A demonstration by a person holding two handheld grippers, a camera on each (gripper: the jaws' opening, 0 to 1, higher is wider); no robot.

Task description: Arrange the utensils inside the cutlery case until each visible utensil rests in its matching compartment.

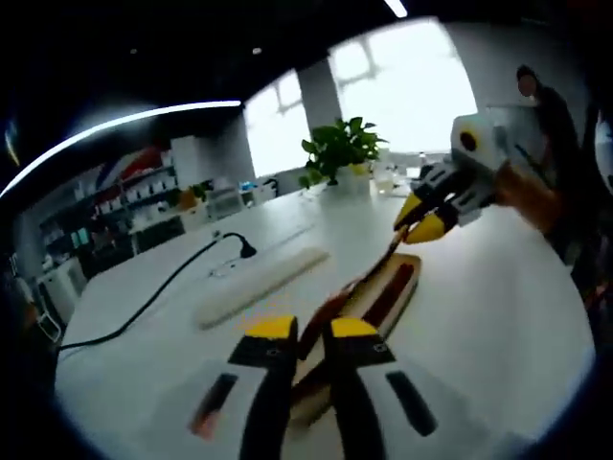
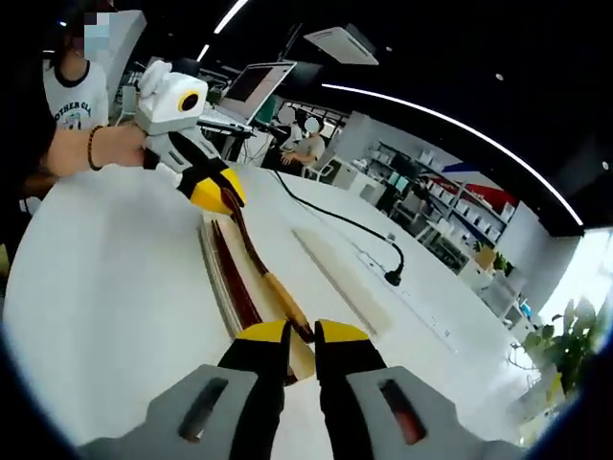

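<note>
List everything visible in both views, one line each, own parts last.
cutlery case: 1, wooden with dark red lining, table centre
utensil: 1, long brown, over the case, held at both ends
white strip: 1, beside the case
cable: 1, black, across the table
plant: 1, green, far table end
laptop: 1, open, background
table: 1, white
left claw: yellow-tipped, shut on utensil
right claw: yellow-tipped, shut on utensil

Bare white table open on the near side of the cutlery case, hemmed on the far side by a long white lid, black cable and potted plant.
</note>
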